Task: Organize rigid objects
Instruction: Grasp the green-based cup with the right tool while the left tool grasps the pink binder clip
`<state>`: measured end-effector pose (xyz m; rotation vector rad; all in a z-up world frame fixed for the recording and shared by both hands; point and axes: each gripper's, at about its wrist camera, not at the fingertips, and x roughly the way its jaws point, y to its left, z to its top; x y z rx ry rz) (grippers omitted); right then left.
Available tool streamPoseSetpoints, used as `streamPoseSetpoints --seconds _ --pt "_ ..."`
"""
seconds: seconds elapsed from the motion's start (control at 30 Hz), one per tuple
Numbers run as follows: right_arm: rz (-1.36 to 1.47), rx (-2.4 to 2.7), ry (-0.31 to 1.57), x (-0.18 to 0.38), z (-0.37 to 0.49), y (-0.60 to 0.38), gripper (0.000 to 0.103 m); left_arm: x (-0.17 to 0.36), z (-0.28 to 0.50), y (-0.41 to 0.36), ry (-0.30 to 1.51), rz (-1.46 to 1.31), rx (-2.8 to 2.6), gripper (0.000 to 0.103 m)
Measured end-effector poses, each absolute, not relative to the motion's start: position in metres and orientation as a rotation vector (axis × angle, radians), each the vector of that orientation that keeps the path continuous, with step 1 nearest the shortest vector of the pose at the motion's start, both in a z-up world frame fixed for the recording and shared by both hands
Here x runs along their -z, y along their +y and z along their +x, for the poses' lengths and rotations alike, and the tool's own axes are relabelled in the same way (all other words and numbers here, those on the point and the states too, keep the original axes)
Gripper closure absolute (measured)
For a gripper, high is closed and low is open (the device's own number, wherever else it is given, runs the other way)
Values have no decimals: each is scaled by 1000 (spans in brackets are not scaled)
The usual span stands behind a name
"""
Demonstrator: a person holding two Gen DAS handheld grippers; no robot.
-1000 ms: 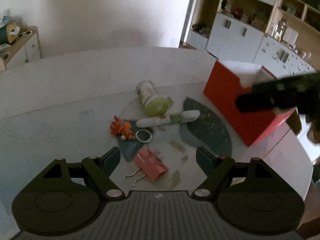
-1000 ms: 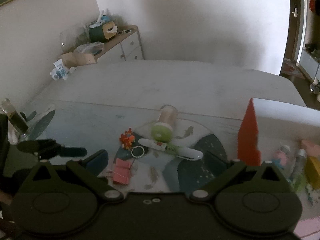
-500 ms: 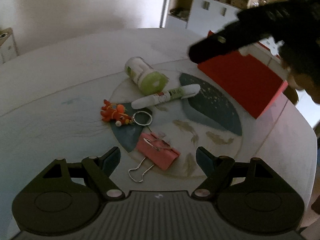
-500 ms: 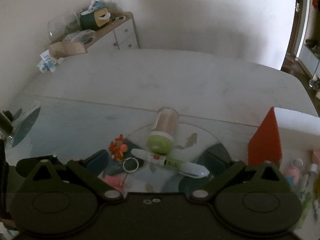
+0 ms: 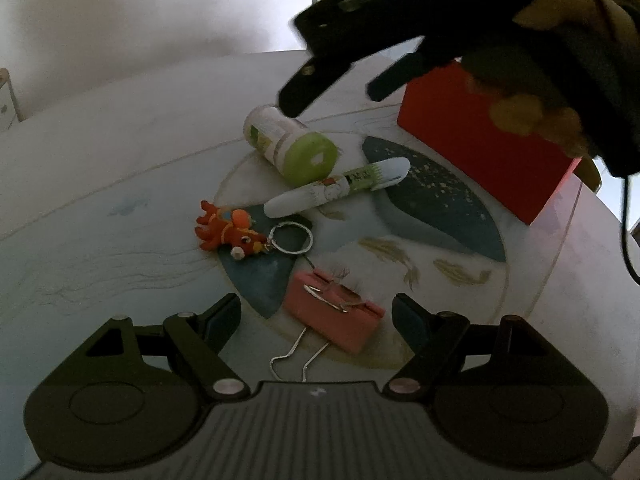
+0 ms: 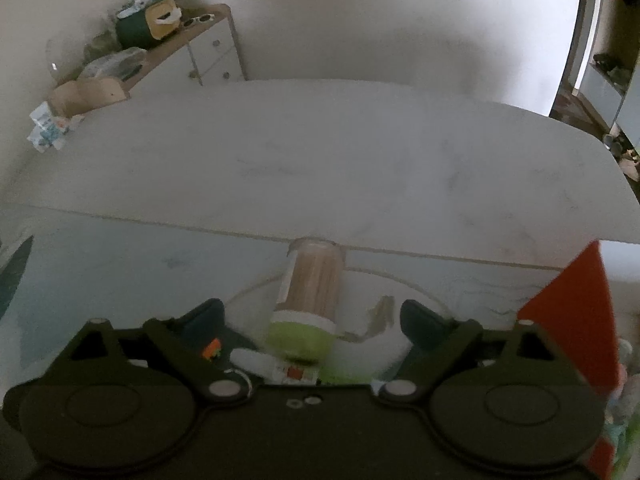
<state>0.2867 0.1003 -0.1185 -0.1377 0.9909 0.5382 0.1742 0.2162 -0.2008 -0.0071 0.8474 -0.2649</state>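
A toothpick jar with a green lid (image 5: pixel 290 142) lies on its side on the round mat. A white and green tube (image 5: pixel 340 192), an orange keychain toy (image 5: pixel 228 234) and a pink binder clip (image 5: pixel 334 314) lie near it. My left gripper (image 5: pixel 316 316) is open, low over the binder clip. My right gripper (image 6: pixel 312 318) is open, its fingers on either side of the jar (image 6: pixel 310 300); it also shows from outside in the left wrist view (image 5: pixel 332 92), just above the jar.
A red box (image 5: pixel 484 140) stands at the right of the mat, holding several small items (image 6: pixel 624 384). A sideboard with clutter (image 6: pixel 152 40) stands by the far wall. The pale table (image 6: pixel 360 160) stretches beyond the jar.
My right gripper has moved forward and down over the jar. My left gripper has moved closer to the binder clip.
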Motion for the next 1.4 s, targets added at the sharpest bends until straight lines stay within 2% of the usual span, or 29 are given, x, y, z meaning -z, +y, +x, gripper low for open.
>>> streamPoseSetpoints --seconds 0.37,0.53,0.6,0.73,0.8,1.0,1.4 --pt "-128 -500 1034 139 306 114 25 201 166 205 786 76 322 21" --pt "-124 -490 1055 145 311 116 31 201 165 200 784 97 333 31" --pt "-121 -488 1059 146 312 116 35 201 165 199 784 94 331 38" --pt "-118 -493 1073 149 313 118 42 200 164 197 782 98 321 40" --pt "-118 -494 1079 151 314 119 49 200 164 195 781 103 308 44" --pt "-117 -494 1095 155 315 120 59 198 162 190 789 103 285 44" --pt "-85 -525 1066 146 305 103 60 195 164 185 825 66 219 45"
